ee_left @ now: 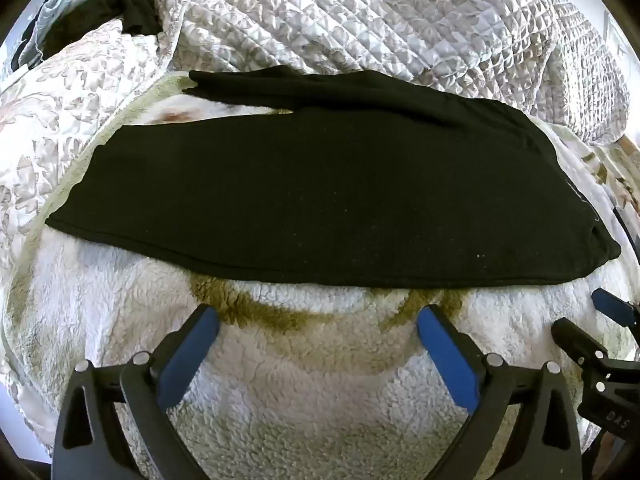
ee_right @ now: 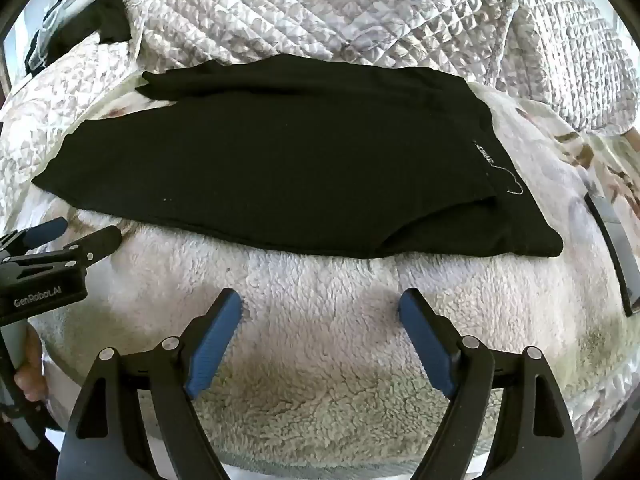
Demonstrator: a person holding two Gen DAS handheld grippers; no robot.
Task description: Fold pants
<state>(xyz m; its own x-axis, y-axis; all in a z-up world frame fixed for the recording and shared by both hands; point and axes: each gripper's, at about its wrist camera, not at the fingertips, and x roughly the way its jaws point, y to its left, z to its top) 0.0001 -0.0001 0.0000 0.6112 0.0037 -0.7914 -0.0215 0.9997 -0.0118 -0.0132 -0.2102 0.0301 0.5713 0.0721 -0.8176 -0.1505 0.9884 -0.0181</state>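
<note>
Fleecy white blanket [ee_left: 320, 380] on bed, quilted coverlet [ee_left: 360, 20] behind, black pants [ee_left: 300, 192] laid flat, left claw [ee_left: 318, 320] and right claw [ee_right: 320, 304] wide open, empty

White fleece blanket [ee_left: 300, 360] with an olive-brown ring pattern covers the bed below and ahead of the gripper; quilted floral bedspread [ee_left: 360, 20] bunched further ahead; dark clothing [ee_left: 132, 8] heaped far ahead-left; bright daylight, pale wall at edges.

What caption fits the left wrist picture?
Open left claw hovers over fluffy blanket, near flat black pants.
</note>
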